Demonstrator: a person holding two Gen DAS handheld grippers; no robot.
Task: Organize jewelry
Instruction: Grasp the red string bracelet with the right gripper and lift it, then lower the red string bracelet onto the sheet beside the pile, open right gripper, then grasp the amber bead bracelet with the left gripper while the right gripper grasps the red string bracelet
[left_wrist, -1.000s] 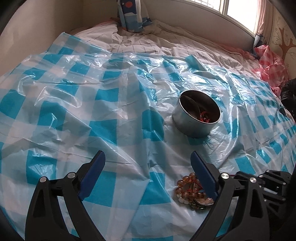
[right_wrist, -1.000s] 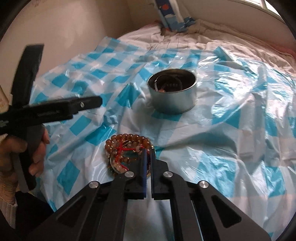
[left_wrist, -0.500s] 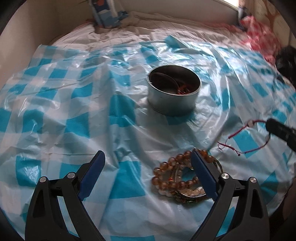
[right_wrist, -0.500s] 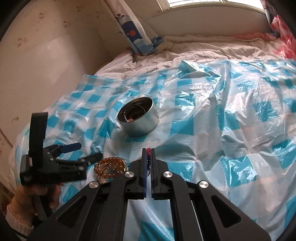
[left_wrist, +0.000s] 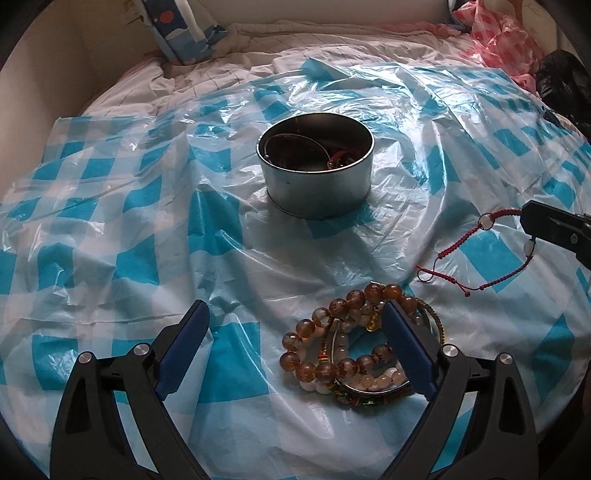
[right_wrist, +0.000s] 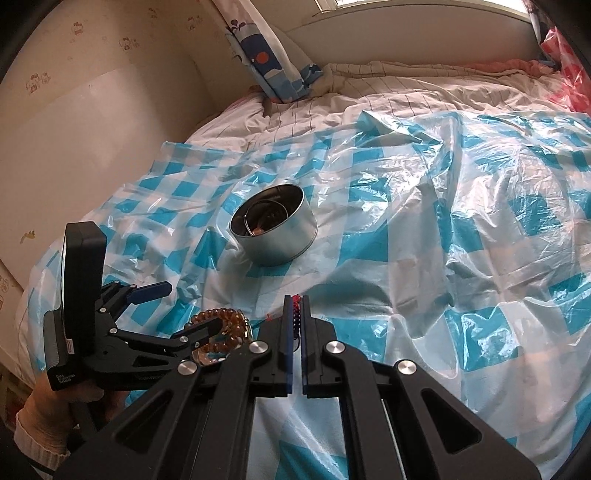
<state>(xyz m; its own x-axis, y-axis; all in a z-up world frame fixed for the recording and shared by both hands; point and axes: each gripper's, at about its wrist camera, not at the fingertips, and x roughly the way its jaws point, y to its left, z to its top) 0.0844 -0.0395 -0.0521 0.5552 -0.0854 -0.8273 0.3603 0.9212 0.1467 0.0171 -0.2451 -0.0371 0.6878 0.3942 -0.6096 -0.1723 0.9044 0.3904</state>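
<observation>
A pile of amber bead bracelets (left_wrist: 325, 347) lies on the blue-checked plastic sheet (left_wrist: 147, 258). My left gripper (left_wrist: 295, 312) is open just above it, its right finger (left_wrist: 402, 343) over the pile's right side; whether it touches I cannot tell. My right gripper (right_wrist: 295, 299) is shut on a red braided cord bracelet (right_wrist: 295, 314). In the left wrist view that red bracelet (left_wrist: 476, 243) hangs from the right gripper (left_wrist: 530, 218) at the right edge, its tail on the sheet. A round metal tin (left_wrist: 316, 173) with jewelry inside stands farther back. The right wrist view shows the tin (right_wrist: 275, 236), the bead pile (right_wrist: 225, 325) and the left gripper (right_wrist: 188, 310).
A blue patterned pillow (left_wrist: 181, 33) leans on the wall at the back. Pink checked cloth (left_wrist: 498, 37) and a dark bag (left_wrist: 561, 81) lie at the far right. A hand (right_wrist: 51, 410) holds the left gripper. The wall runs along the bed's left side.
My right gripper has pulled the red cord bracelet out of the bead pile and carried it up and to the right. The left gripper has swung round, so the tin now sits straight ahead.
</observation>
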